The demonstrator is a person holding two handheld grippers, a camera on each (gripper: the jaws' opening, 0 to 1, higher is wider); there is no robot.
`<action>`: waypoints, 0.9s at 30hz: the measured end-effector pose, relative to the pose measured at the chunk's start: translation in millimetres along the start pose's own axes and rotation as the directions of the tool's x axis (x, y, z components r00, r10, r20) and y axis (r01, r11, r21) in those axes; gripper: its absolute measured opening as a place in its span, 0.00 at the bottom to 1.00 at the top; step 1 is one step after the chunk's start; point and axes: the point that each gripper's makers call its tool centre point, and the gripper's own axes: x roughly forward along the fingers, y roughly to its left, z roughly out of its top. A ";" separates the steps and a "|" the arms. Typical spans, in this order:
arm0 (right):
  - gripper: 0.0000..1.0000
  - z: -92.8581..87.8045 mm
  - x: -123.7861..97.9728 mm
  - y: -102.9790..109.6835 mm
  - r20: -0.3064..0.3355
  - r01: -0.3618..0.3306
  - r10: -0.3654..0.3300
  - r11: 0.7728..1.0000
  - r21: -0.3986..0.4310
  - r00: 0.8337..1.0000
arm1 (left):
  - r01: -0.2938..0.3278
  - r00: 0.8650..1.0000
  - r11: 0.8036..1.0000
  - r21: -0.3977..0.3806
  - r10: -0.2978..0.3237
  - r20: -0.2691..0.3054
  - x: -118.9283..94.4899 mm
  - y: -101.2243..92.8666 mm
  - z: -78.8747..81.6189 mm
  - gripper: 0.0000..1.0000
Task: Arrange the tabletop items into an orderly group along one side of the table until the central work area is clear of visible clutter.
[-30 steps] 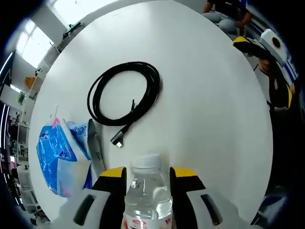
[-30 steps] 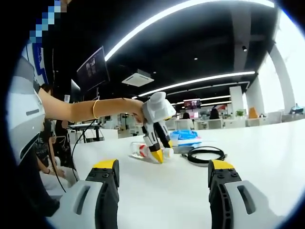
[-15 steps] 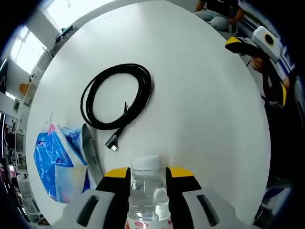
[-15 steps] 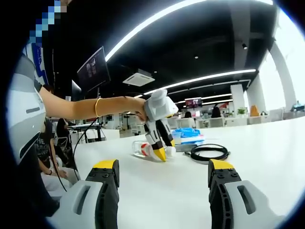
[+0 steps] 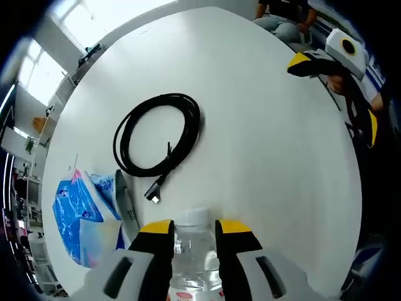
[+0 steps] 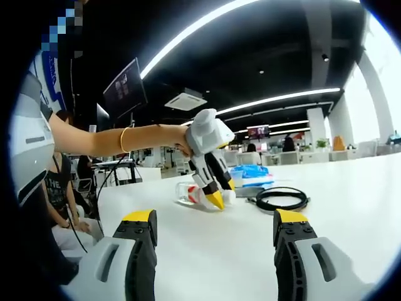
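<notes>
A clear water bottle (image 5: 193, 251) with a white cap lies between the yellow-tipped jaws of my left gripper (image 5: 194, 229), which is shut on it. The right gripper view has that bottle (image 6: 187, 193) on its side on the white table (image 6: 351, 207), with the left gripper (image 6: 213, 188) angled down onto it from a person's hand. Beyond the bottle lie a coiled black cable (image 5: 160, 133), a blue packet (image 5: 75, 213) and a slim grey object (image 5: 125, 202). My right gripper (image 6: 215, 221) hovers open over the near table, holding nothing. It also appears at the table's far edge (image 5: 313, 61).
The cable (image 6: 283, 199) and blue packet (image 6: 250, 174) sit just right of the bottle. A wide stretch of bare white table (image 5: 269, 157) lies right of the cable. People sit at the far edge, and office desks and monitors fill the background.
The left jaws have drawn closer together around the bottle. The left view has shifted slightly. The right gripper has stayed open and nearly still.
</notes>
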 end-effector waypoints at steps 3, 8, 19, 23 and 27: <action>0.72 -1.4 5.8 1.1 -0.003 -0.014 0.014 1.000 0.008 1.000 | 0.004 1.000 1.000 0.002 -0.004 0.006 -1.4 -1.3 1.3 0.23; 0.71 -9.2 24.0 4.4 -0.040 -0.060 0.060 0.998 -0.001 0.997 | 0.007 1.000 1.000 0.010 -0.008 0.008 -3.1 -3.5 2.0 0.22; 0.72 -17.6 34.4 17.4 -0.117 -0.106 0.099 0.993 -0.056 0.988 | -0.015 0.999 1.000 0.000 0.015 0.045 -5.0 -4.9 2.4 0.22; 0.72 -19.2 38.1 18.0 -0.127 -0.112 0.104 0.992 -0.061 0.987 | -0.028 0.997 1.000 -0.004 0.028 0.067 -6.9 -5.4 2.9 0.25; 0.72 -19.2 38.9 17.9 -0.130 -0.112 0.103 0.992 -0.062 0.986 | -0.036 0.994 0.999 -0.027 0.039 0.107 -12.8 -5.0 5.6 0.31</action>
